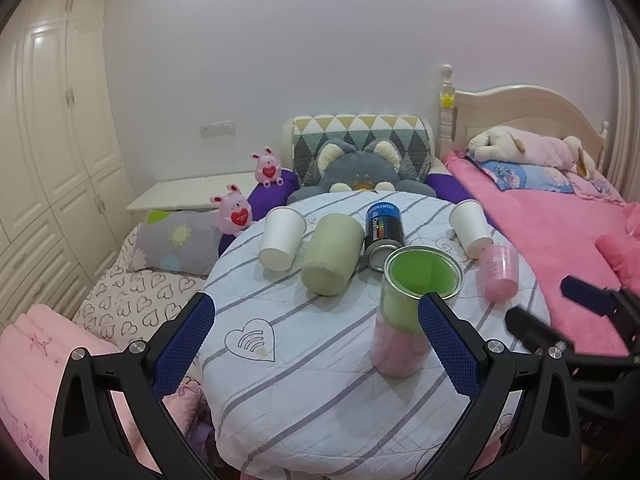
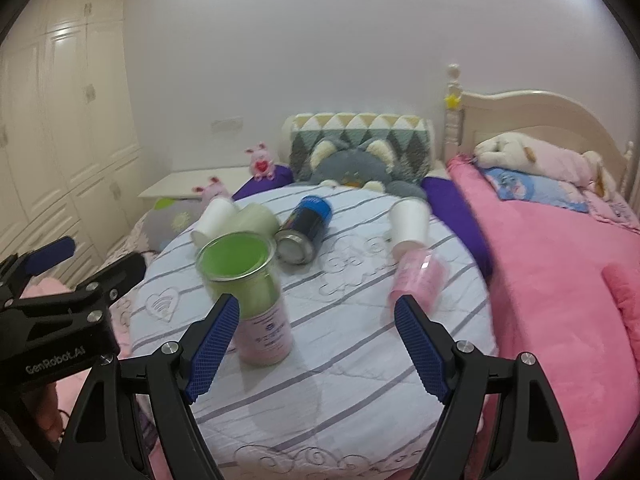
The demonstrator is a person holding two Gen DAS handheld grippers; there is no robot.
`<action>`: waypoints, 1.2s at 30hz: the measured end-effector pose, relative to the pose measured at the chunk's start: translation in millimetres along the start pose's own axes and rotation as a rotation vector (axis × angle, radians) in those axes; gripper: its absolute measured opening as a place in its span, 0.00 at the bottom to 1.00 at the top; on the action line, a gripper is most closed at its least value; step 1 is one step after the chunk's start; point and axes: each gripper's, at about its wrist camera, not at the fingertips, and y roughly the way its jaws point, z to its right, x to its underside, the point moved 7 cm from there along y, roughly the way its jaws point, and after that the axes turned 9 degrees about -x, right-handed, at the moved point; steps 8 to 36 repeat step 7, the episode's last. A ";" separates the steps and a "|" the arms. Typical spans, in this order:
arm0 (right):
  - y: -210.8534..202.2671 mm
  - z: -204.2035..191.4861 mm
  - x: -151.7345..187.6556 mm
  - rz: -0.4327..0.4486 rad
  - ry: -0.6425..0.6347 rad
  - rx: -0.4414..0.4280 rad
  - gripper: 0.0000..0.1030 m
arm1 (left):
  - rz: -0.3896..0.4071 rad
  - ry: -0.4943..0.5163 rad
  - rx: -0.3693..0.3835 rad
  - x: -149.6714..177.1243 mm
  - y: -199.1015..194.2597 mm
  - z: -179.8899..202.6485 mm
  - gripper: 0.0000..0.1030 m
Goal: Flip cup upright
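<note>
A tall clear cup with green and pink inside (image 1: 404, 312) stands upright on the round cloth-covered table (image 1: 320, 380); it also shows in the right wrist view (image 2: 256, 300). A small pink cup (image 1: 500, 272) lies on its side at the right, also in the right wrist view (image 2: 418, 280). Two white paper cups (image 1: 280, 240) (image 1: 470, 226) and a pale green cup (image 1: 332, 258) lie on their sides. My left gripper (image 1: 316, 332) is open and empty, left of the upright cup. My right gripper (image 2: 316, 336) is open and empty, in front of the upright cup and the pink cup.
A blue and black can (image 1: 382, 232) lies on its side mid-table. A bed with a pink blanket (image 1: 560, 232) is to the right. Plush toys (image 1: 236, 210) and pillows sit behind the table. A wardrobe (image 1: 52, 140) stands at the left.
</note>
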 end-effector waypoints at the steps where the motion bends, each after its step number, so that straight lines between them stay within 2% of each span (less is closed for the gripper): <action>1: 3.9 -3.1 1.8 -0.013 -0.003 -0.015 0.79 | -0.002 0.000 -0.008 0.3 2.2 -2.0 1.00; 7: 19.4 -16.5 7.0 -0.053 -0.027 -0.041 0.79 | -0.013 -0.019 -0.013 0.6 10.1 -12.3 1.00; 36: 19.4 -16.5 7.0 -0.053 -0.027 -0.041 0.79 | -0.013 -0.019 -0.013 0.6 10.1 -12.3 1.00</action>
